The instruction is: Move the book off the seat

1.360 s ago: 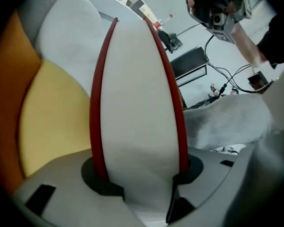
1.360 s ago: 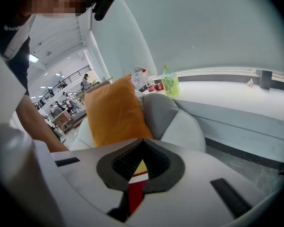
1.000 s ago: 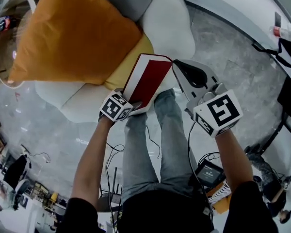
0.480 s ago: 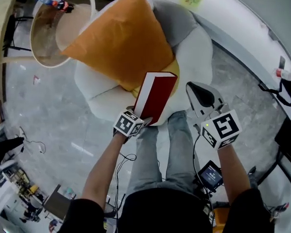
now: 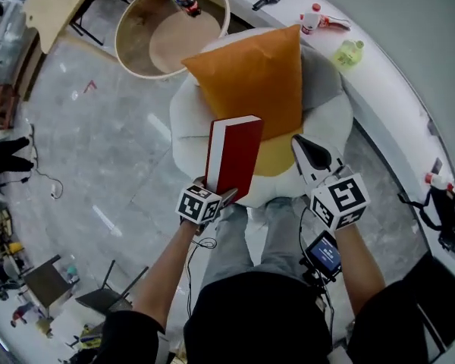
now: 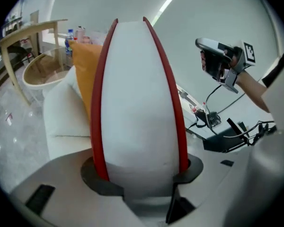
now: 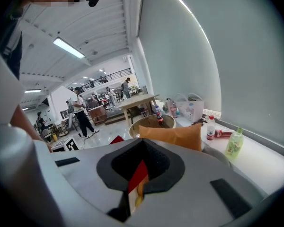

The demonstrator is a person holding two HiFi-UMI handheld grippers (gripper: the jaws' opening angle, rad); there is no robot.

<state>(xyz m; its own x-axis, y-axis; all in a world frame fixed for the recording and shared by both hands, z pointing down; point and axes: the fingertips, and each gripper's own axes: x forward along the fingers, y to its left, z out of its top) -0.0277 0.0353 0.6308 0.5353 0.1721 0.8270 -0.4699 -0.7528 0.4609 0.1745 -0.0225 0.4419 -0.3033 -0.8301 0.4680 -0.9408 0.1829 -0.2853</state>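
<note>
One thing is held: the left hand-held gripper [image 5: 224,196] clamps the book [image 5: 235,154] by its lower end, upright over the seat's [image 5: 188,135] front edge. The right hand-held gripper [image 5: 313,158] is closed and empty. Keep the clamp firm and steer clear of the cushion [image 5: 250,78] before setting the book down elsewhere.

1. This is a big open hall used as a workspace, not a home. It has a high white ceiling with strip lights [image 7: 68,48] and a gallery railing [image 7: 106,77].
2. People [image 7: 81,111] stand among work tables [image 7: 135,100] far back.
3. Loose cables [image 5: 45,184] lie on the polished grey stone floor [image 5: 98,150].
4. A lounge corner is staged with a white armchair [image 5: 183,131], an orange cushion [image 5: 254,78] and a long white counter [image 5: 394,89] with bottles [image 5: 349,51] along its edge.
</note>
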